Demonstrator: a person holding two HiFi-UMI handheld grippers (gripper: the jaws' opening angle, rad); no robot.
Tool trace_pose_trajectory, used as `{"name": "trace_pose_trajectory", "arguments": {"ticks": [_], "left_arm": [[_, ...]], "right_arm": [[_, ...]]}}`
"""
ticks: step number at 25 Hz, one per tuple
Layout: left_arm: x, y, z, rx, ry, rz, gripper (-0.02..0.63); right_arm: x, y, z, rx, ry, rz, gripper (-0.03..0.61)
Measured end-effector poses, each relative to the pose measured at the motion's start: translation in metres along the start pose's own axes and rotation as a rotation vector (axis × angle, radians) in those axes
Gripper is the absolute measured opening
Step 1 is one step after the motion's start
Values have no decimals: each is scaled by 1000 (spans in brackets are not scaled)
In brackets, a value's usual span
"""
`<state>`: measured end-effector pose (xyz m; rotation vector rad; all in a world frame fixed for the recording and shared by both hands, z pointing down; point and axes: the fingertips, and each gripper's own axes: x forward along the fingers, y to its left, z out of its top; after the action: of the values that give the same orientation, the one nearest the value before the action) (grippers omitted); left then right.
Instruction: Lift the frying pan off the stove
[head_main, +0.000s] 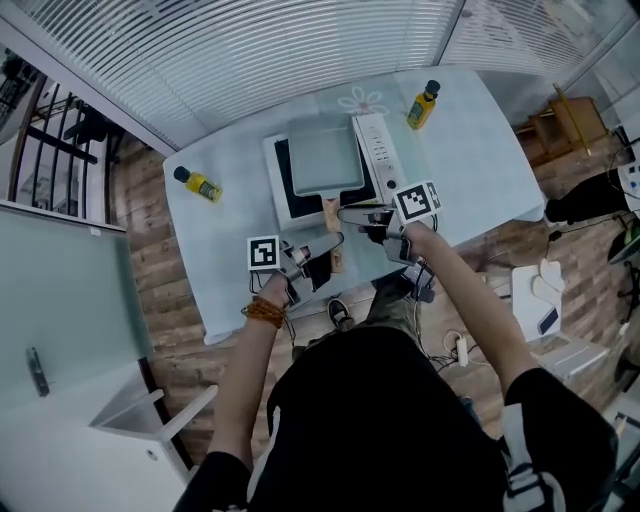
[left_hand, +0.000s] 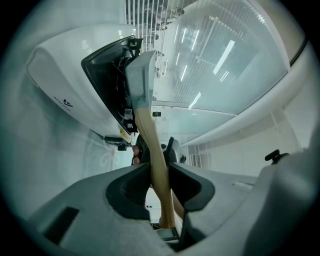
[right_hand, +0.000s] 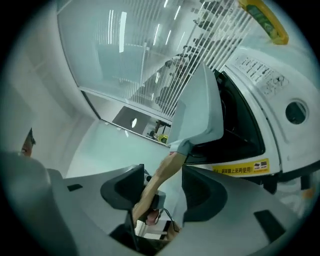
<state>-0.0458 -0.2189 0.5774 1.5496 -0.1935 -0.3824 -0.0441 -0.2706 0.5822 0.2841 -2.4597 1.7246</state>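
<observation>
- Head view: one table (head_main: 470, 150) with a pale blue cloth carries one white stove (head_main: 375, 140) with a black top.
- One square grey frying pan (head_main: 325, 155) lies over that top. Its single wooden handle (head_main: 332, 212) points back toward the person.
- Two yellow bottles with dark caps stand on the cloth, well apart. One (head_main: 199, 185) is left of the stove and one (head_main: 423, 105) is beyond its right corner.
- Two grippers meet the handle, each with one marker cube. The left gripper (head_main: 322, 262) is at the near end and the right gripper (head_main: 345, 215) is closer to the pan.
- Left gripper view: the left gripper (left_hand: 160, 172) has both jaws pinched on the wooden handle (left_hand: 150, 140), which runs up between them to the frying pan (left_hand: 140, 75). The stove (left_hand: 65, 75) shows beside the pan.
- Right gripper view: the right gripper (right_hand: 162, 175) has its jaws spread. The wooden handle (right_hand: 167, 167) passes between them close to the left jaw, with a clear gap to the right one.
- The frying pan (right_hand: 200, 110) is above the black top of the stove (right_hand: 270, 100). I cannot tell whether it rests on the top or is clear of it.
- One yellow bottle (right_hand: 265, 17) shows at the top edge.
</observation>
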Motion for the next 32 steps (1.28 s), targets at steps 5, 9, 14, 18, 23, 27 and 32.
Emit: {"name": "trace_pose_trajectory", "arguments": {"ticks": [5, 9, 14, 18, 23, 27, 32], "left_arm": [[0, 2, 0, -4, 1, 7, 117], [-1, -1, 2, -2, -8, 3, 117], [-2, 1, 2, 6, -7, -9, 117], [-1, 0, 2, 9, -7, -11, 117], [-2, 2, 3, 12, -19, -17, 117], [-1, 1, 4, 9, -23, -20, 117], [-1, -1, 5, 7, -25, -36, 117]], "right_arm": [[12, -3, -3, 35, 4, 22, 213], [19, -6, -3, 20, 40, 12, 213], [28, -8, -4, 34, 49, 17, 215], [31, -10, -1, 45, 39, 19, 216], [36, -10, 0, 51, 27, 26, 216], [37, -9, 1, 60, 20, 28, 218], [38, -9, 3, 63, 11, 38, 218]]}}
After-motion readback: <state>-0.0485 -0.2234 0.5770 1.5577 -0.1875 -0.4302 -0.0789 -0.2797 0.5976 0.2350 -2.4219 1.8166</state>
